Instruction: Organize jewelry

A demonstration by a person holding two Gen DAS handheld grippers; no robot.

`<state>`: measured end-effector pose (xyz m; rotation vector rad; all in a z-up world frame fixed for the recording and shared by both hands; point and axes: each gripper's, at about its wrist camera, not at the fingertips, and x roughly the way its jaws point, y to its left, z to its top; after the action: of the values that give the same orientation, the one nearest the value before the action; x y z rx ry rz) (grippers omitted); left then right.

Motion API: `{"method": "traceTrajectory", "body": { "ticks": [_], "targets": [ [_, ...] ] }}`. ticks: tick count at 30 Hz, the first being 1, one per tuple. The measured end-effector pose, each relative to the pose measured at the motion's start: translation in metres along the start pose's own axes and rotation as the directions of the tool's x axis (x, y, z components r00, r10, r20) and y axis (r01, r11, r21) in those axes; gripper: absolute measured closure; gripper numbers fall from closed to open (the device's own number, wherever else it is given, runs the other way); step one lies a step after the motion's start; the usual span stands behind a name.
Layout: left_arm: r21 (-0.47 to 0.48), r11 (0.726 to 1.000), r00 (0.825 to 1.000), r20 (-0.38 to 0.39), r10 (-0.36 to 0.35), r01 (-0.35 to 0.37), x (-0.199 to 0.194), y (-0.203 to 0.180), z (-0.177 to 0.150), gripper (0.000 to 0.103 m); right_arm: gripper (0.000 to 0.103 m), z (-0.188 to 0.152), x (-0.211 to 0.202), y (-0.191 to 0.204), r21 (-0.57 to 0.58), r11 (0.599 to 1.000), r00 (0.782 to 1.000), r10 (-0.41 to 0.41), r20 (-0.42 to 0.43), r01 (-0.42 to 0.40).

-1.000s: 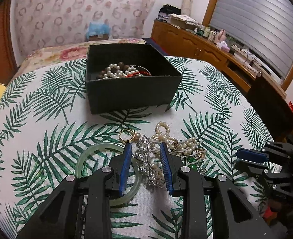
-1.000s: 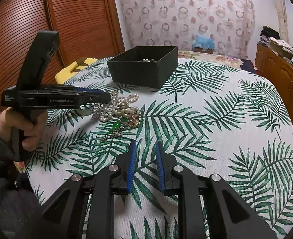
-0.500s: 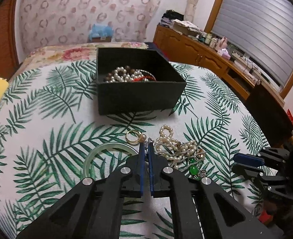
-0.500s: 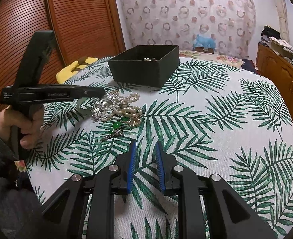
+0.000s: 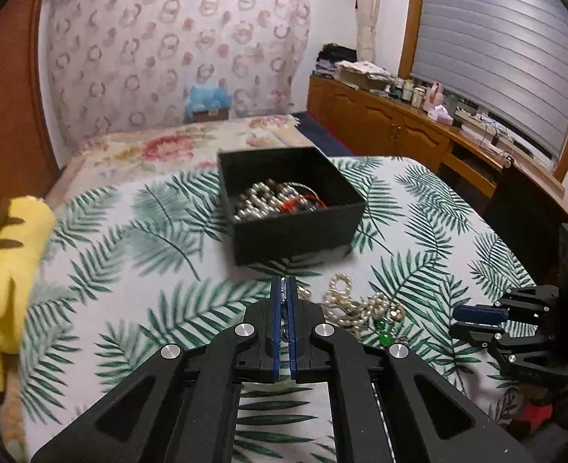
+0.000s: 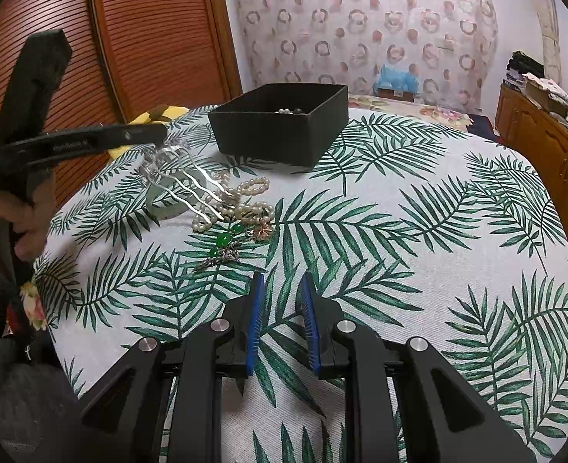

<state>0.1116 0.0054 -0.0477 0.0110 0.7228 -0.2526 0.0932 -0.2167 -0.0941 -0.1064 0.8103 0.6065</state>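
My left gripper (image 5: 283,283) is shut on a silver hair comb (image 6: 183,177) and holds it in the air, its wavy prongs hanging over the table; the gripper also shows in the right wrist view (image 6: 160,135). A black box (image 5: 289,200) with pearls and beads inside stands ahead of it. A pile of pearl strands (image 5: 355,305), a green-stone piece (image 6: 224,239) and a pale green bangle (image 6: 168,208) lie on the leaf-print cloth. My right gripper (image 6: 282,308) is open and empty, low over the cloth near the pile.
A yellow plush toy (image 5: 2,254) lies at the table's left edge. A bed (image 5: 176,142) is behind the table, a wooden sideboard (image 5: 392,123) along the right wall, a slatted wooden door (image 6: 149,38) on the left.
My left gripper closed on the silver hair comb and lifted it off the table, rising toward the black box. My right gripper stayed still.
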Motion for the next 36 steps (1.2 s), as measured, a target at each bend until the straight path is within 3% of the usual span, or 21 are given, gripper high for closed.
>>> {"method": "traceTrajectory", "body": {
  "ticks": [8,15,25,36],
  "targets": [
    [-0.024,0.999,0.999,0.035,0.033,-0.032,-0.012,0.016,0.002,0.101,0.081,0.004,0.001,0.001,-0.013,1.000,1.000,-0.003,-0.003,0.002],
    [-0.046,0.998,0.997,0.069,0.033,-0.030,-0.021,0.021,-0.001,0.101,0.081,0.027,0.008,0.008,-0.068,0.998,1.000,0.004,0.005,-0.003],
    [-0.059,0.998,0.997,0.079,0.023,-0.019,-0.027,0.021,-0.004,0.101,0.081,0.059,0.047,0.012,-0.125,0.992,0.998,-0.006,-0.054,-0.001],
    [-0.066,0.998,0.996,0.083,0.020,-0.014,-0.029,0.020,-0.006,0.101,0.081,0.064,0.066,0.015,-0.164,0.986,0.993,0.003,-0.116,-0.022]
  ]
}}
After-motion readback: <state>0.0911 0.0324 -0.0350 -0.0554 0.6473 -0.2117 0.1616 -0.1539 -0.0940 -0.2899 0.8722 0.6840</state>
